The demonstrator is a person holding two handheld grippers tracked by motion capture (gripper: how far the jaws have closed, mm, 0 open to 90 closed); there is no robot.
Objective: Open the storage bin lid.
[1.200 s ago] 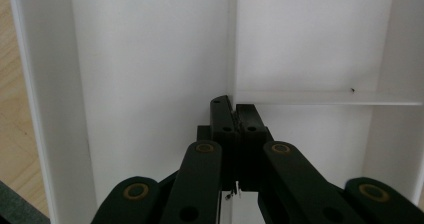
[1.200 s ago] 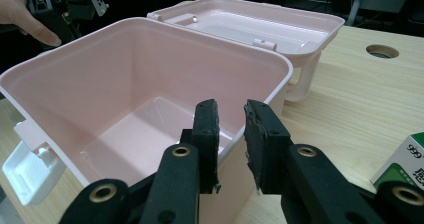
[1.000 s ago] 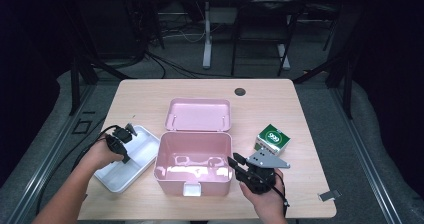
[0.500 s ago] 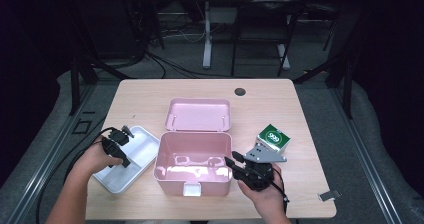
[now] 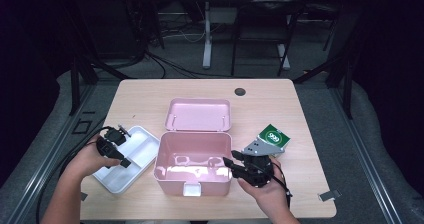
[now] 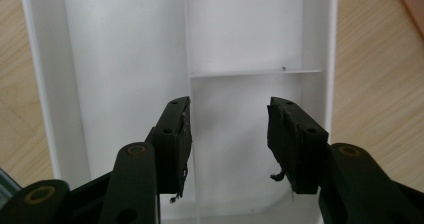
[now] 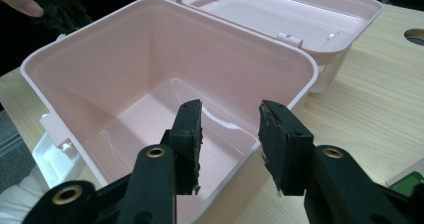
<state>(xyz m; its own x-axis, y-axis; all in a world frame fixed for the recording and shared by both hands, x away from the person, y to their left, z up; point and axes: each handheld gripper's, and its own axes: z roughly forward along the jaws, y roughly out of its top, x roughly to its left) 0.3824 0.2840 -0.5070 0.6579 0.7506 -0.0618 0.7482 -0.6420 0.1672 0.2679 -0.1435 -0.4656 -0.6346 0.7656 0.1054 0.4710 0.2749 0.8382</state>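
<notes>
The left gripper, jaws just spreading and empty, hangs over the white tray at nine o'clock of the pink box, while the right gripper, jaws also just spreading and empty, straddles the box's three o'clock wall.

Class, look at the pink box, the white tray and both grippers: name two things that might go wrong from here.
1. The right gripper has its fingers astride the pink box wall; closing could tip or drag the box.
2. The left gripper hangs open over the white tray, which lies beside the box; a low pass might snag its divider and push it.
</notes>
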